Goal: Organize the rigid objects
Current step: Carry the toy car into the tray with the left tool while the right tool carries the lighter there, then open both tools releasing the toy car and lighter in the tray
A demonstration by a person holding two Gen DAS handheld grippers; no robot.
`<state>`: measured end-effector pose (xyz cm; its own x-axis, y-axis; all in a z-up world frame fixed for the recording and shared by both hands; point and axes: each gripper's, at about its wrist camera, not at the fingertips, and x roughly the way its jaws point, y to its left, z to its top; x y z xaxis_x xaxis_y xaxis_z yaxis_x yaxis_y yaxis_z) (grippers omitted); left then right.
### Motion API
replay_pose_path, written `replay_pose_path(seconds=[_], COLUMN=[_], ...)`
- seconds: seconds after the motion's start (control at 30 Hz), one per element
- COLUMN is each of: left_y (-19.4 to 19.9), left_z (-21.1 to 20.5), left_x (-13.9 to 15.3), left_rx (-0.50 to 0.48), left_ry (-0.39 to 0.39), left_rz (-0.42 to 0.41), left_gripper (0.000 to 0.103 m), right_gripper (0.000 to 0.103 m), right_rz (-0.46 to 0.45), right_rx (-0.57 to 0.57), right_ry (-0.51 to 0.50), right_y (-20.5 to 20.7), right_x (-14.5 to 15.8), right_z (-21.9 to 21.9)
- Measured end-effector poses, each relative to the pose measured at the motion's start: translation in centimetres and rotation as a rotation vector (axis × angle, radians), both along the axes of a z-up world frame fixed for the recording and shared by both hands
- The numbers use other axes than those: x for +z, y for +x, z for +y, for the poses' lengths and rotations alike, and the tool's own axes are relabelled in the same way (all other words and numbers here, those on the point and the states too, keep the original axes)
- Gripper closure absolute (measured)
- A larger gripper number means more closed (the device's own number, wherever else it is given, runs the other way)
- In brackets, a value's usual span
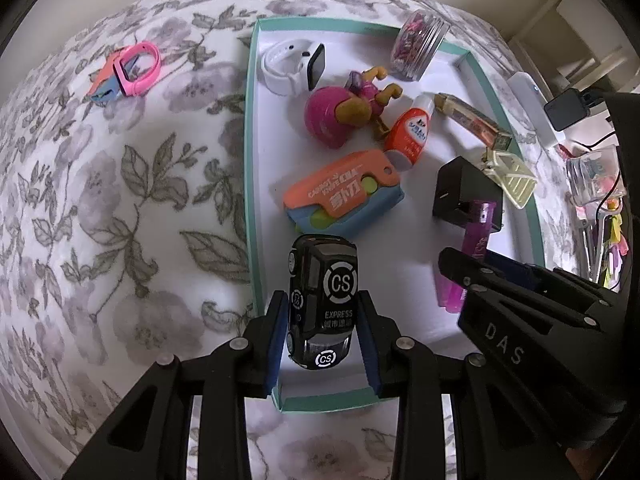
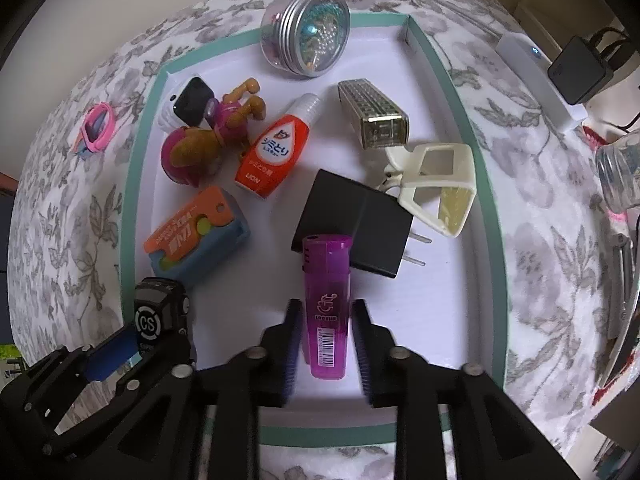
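- Looking down the left wrist cam, the left gripper (image 1: 322,334) had its blue-padded fingers (image 1: 278,340) pinched on the sides of a black toy car (image 1: 322,300), sitting over the near-left corner of the teal-rimmed tray (image 1: 250,128).
- Same view: an orange-and-blue box (image 1: 344,196) lay just past the car, with a pink toy figure (image 1: 340,114) and a white smartwatch (image 1: 292,66) further back. A pink band (image 1: 138,68) lay out on the floral counter (image 1: 120,200), well apart from the tray.
- Over on the right wrist cam, the right gripper (image 2: 326,340) had its fingers narrow around a purple lighter (image 2: 326,308), though whether the pads actually touched was hard to tell.
- The lighter's top end was touching or overlapping a black charger (image 2: 360,220), inside the tray (image 2: 486,200).
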<state>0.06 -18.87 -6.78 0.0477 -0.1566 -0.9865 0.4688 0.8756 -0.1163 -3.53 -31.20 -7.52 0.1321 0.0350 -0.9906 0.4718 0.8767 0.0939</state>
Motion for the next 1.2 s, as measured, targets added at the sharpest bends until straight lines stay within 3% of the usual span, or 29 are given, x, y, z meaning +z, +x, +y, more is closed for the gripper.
replay_pose_path(seconds=[0.4, 0.5, 0.73, 0.77, 0.83, 0.9, 1.2], left_y=[0.6, 1.2, 2.4, 2.5, 3.0, 3.4, 5.1], left_z=[1.3, 1.8, 4.0, 4.4, 5.2, 5.8, 7.9], left_x=[3.0, 3.7, 4.0, 4.1, 4.2, 4.1, 3.1], left_rx=[0.024, 0.050, 0.124, 0.138, 0.163, 0.194, 0.326], left_ry=[-0.031, -0.040, -0.032, -0.027, -0.008, 0.014, 0.066], left_rz=[-0.049, -0.053, -0.070, -0.077, -0.095, -0.114, -0.151], left_gripper=[0.067, 0.060, 0.059, 0.057, 0.050, 0.036, 0.016], right_gripper=[0.069, 0.057, 0.056, 0.053, 0.037, 0.037, 0.015], right_rz=[-0.063, -0.073, -0.074, -0.075, -0.083, -0.086, -0.115], right_rx=[0.007, 0.002, 0.013, 0.014, 0.009, 0.012, 0.011], right_ry=[-0.036, -0.034, -0.048, -0.050, -0.029, -0.027, -0.023], right_y=[0.5, 0.5, 0.3, 0.4, 0.4, 0.5, 1.0], right_x=[3.0, 3.3, 3.0, 2.7, 2.5, 2.5, 2.2], right_z=[0.3, 0.3, 0.2, 0.4, 0.5, 0.5, 0.7])
